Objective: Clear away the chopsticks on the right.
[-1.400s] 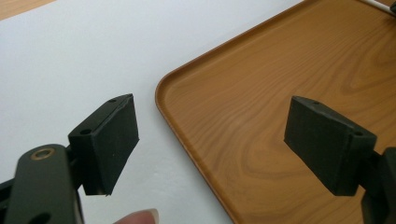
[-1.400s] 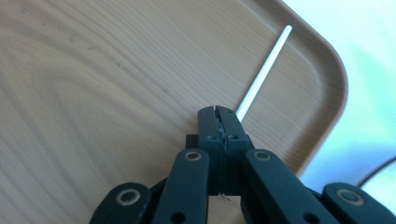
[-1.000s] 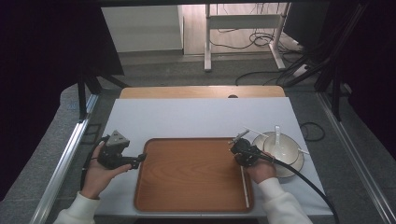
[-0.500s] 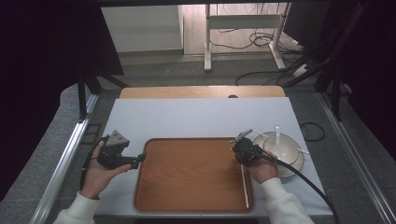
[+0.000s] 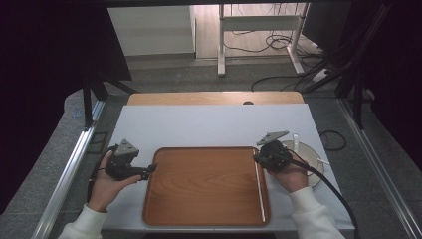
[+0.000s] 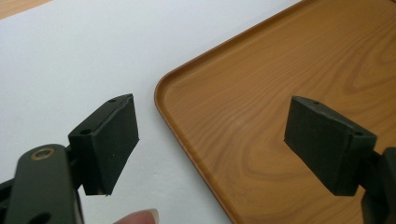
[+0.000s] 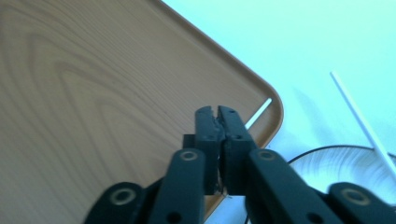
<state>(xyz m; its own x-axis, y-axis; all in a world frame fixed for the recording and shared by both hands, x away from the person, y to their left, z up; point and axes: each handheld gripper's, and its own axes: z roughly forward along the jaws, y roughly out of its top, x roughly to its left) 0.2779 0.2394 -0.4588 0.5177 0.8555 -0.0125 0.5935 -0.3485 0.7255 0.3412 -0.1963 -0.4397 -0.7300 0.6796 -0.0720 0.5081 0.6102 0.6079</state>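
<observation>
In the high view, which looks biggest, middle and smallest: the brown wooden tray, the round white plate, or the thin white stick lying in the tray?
1. Brown wooden tray, clearly biggest.
2. Round white plate, partly hidden by the hand.
3. Thin white stick: long, but very thin, so smallest.

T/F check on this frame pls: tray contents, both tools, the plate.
1. A thin white stick lies in the wooden tray along its right edge. True.
2. The left tool is clamped shut. False: its jaws stand wide apart, nothing between them.
3. The right tool grips a cup. False: its jaws are almost together, nothing visibly held.
4. A white plate sits right of the tray. True.
5. The plate is inside the tray. False: it rests on the white table.
</observation>
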